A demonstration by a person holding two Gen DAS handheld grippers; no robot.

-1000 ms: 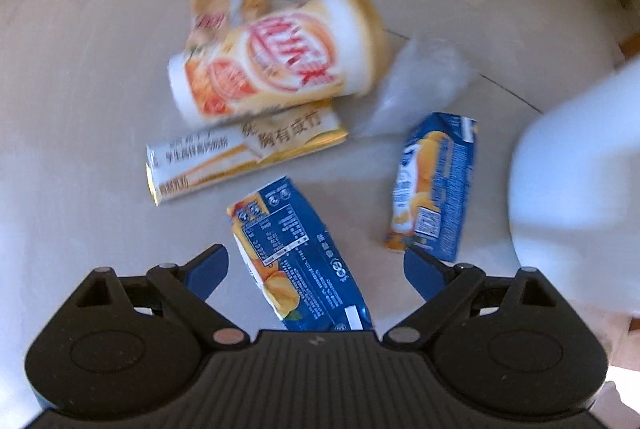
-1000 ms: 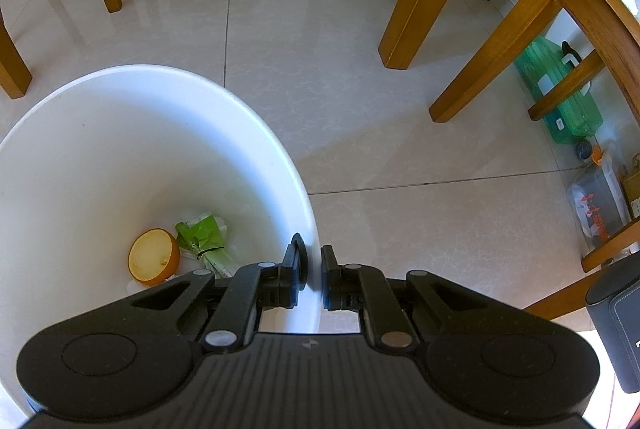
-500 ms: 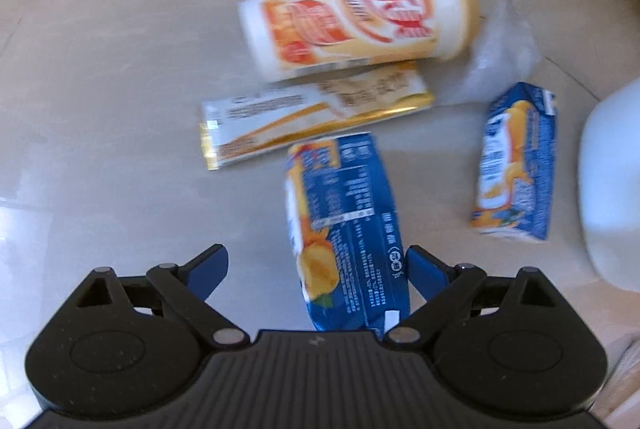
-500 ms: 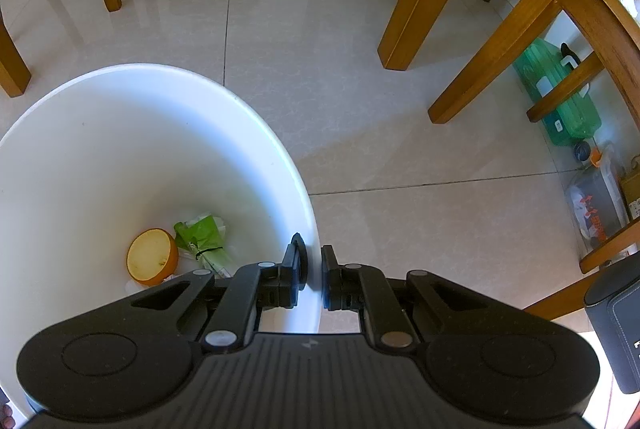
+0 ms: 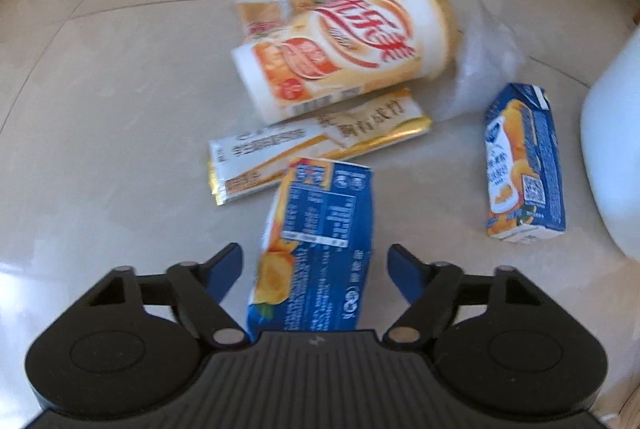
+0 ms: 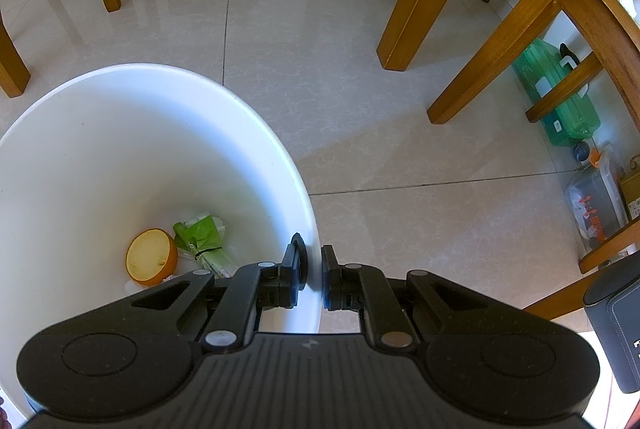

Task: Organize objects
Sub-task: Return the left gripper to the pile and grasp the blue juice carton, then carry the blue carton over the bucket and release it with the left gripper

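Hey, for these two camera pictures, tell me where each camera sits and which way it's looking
Left wrist view: sits on the left gripper, looking steeply down at the floor; its jaws are closing around the nearer blue juice carton, not yet touching; a cup, a gold wrapper and a second carton lie beyond.
Right wrist view: sits on the right gripper, looking down; its fingers clamp the rim of the white bin holding a halved orange.
Shared: the white bin, and the tiled floor.
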